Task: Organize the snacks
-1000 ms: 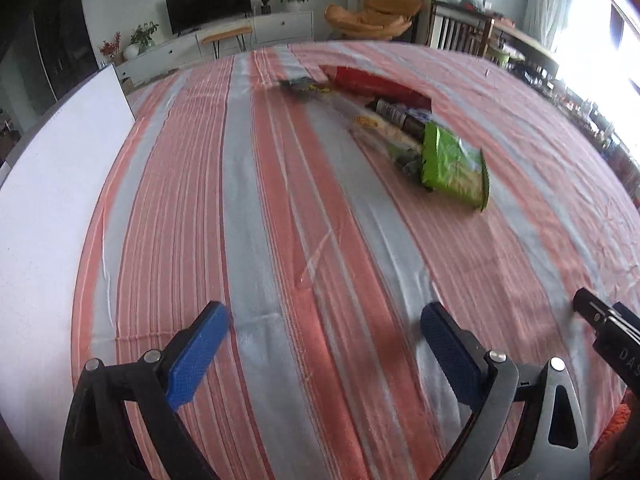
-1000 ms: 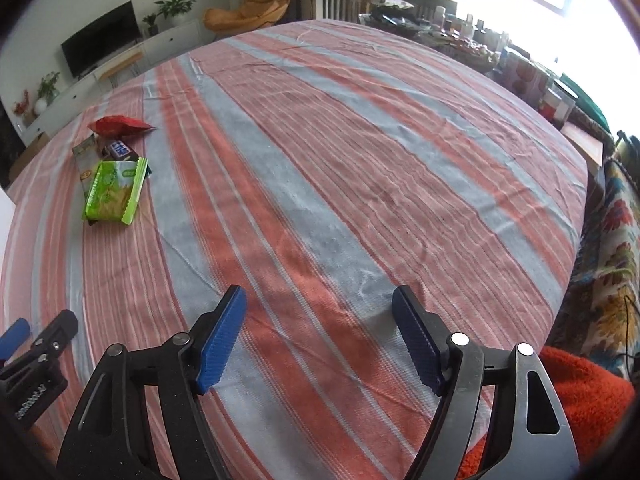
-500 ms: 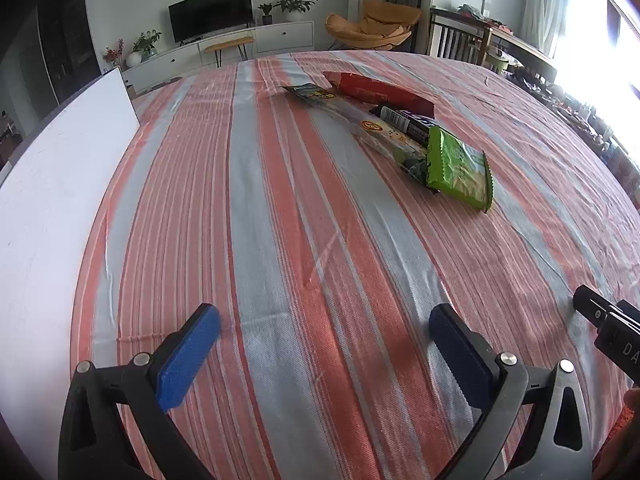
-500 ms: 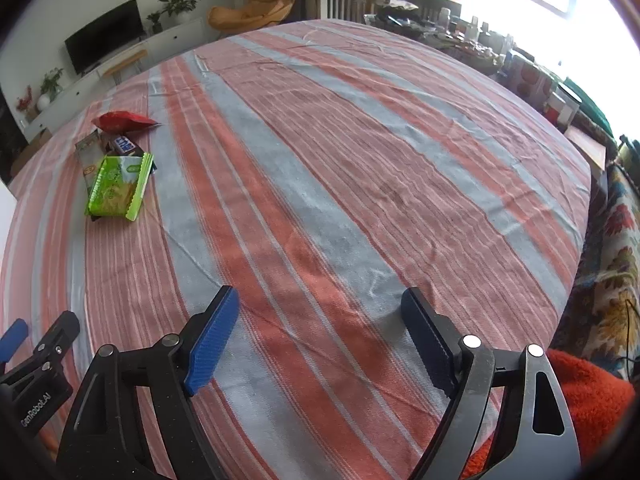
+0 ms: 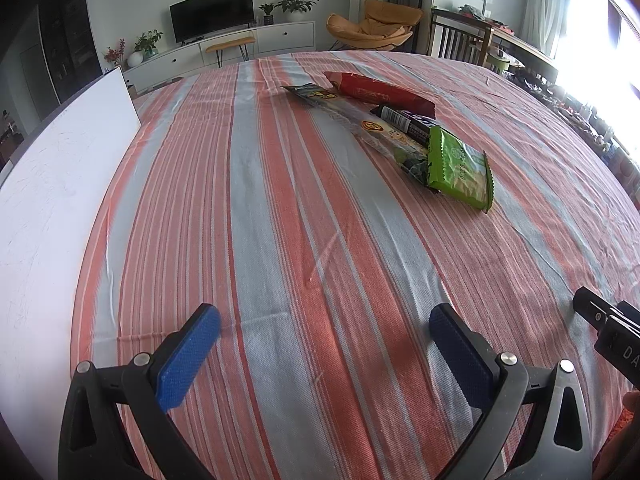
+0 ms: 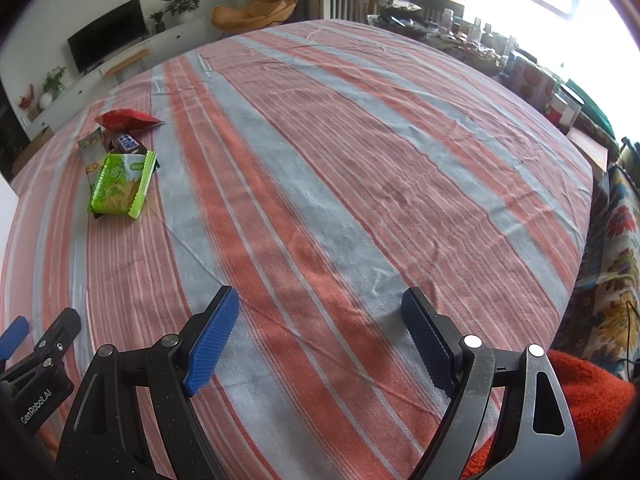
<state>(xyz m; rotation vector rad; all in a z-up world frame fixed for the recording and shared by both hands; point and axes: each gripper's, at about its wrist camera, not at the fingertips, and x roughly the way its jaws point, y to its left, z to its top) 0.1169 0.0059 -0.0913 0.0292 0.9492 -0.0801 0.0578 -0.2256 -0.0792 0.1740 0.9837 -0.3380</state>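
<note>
A small heap of snacks lies on the striped tablecloth (image 5: 280,208), far ahead of both grippers. It holds a green packet (image 5: 460,168) (image 6: 120,184), a red bag (image 5: 376,90) (image 6: 124,118), a dark bar (image 5: 404,120) (image 6: 128,142) and a long clear packet (image 5: 352,114) (image 6: 91,152). They overlap one another. My left gripper (image 5: 324,316) hovers open over bare cloth, with nothing between its blue pads. My right gripper (image 6: 320,300) is open and empty too, beside the left one and further from the heap.
A white board (image 5: 48,184) covers the table's left side. A cluttered sideboard (image 6: 480,44) and boxes line the far right edge. An orange-red cloth (image 6: 592,400) and patterned fabric (image 6: 616,280) sit at the near right. A TV cabinet and an armchair stand beyond the table.
Both grippers' jaws have spread a little wider. Neither hand has shifted, and the snacks lie where they were.
</note>
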